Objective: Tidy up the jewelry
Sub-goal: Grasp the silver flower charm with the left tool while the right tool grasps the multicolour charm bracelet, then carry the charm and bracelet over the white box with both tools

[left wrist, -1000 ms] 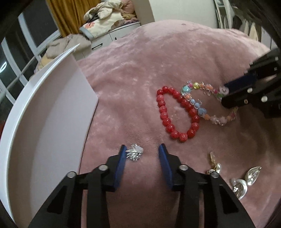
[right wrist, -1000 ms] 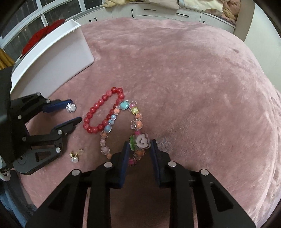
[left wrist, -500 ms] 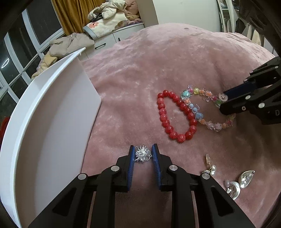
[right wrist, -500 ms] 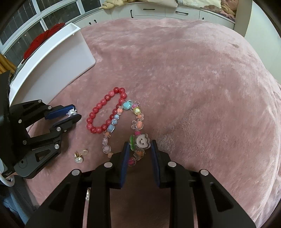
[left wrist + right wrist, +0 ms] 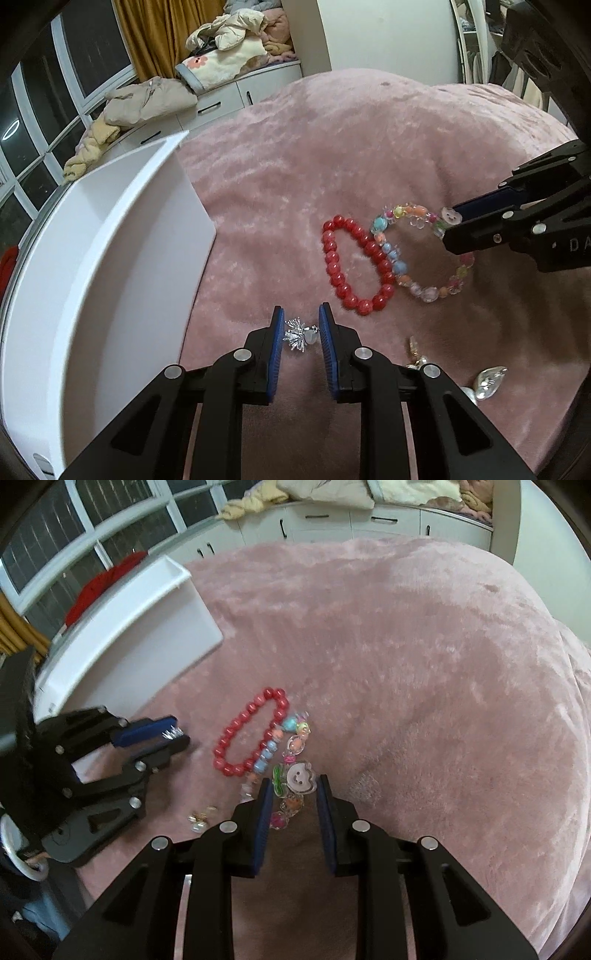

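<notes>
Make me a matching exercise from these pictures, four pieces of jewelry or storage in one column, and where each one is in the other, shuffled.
1. silver spiky earring
2. multicolored bead bracelet
3. red bead bracelet
4. white tray

A. lying free on the pink blanket
B. between the left gripper's pads
C. smiley charm between the right gripper's pads
D. at the blanket's left edge

Pairs: 1-B, 2-C, 3-A, 4-D

Plush matt pink cloth blanket (image 5: 369, 147), glossy red bead bracelet (image 5: 354, 266), smooth white plastic tray (image 5: 92, 258), shiny silver metal brooch (image 5: 299, 334).
</notes>
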Demonstrator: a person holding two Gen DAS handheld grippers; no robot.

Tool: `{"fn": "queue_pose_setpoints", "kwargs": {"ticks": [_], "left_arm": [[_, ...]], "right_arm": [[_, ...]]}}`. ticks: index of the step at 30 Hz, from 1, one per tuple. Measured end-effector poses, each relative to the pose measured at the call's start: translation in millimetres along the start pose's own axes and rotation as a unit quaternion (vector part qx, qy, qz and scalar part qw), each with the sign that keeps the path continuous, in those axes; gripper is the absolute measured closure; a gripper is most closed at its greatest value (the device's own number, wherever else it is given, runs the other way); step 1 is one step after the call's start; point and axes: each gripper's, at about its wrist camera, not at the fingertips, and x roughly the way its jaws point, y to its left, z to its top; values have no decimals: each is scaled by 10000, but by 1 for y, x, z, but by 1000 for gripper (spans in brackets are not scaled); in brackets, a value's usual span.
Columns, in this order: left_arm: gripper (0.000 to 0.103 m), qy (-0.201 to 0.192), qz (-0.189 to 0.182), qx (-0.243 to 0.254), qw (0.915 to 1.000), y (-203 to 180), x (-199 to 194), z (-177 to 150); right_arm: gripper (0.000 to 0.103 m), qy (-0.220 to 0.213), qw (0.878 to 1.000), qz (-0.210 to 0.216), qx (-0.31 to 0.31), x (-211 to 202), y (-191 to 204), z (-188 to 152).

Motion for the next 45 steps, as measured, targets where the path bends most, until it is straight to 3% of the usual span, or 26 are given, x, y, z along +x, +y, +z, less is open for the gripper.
{"fn": "queue_pose_setpoints", "kwargs": {"ticks": [10, 21, 33, 45], "left_arm": [[79, -249, -68, -90, 9996, 5, -33, 10], [79, -519, -137, -265, 9982, 21, -77, 16], [79, -765, 17, -440, 9961, 54, -124, 20], [79, -839, 401, -867, 9919, 117, -165, 8]], "right_arm": [[79, -590, 9976, 299, 186, -46, 4, 6], [79, -849, 9958, 340, 41, -79, 20, 19], [79, -1170, 9906, 473, -536, -110, 75, 64], [79, -1318, 9817, 700, -1184, -115, 149, 120]]}}
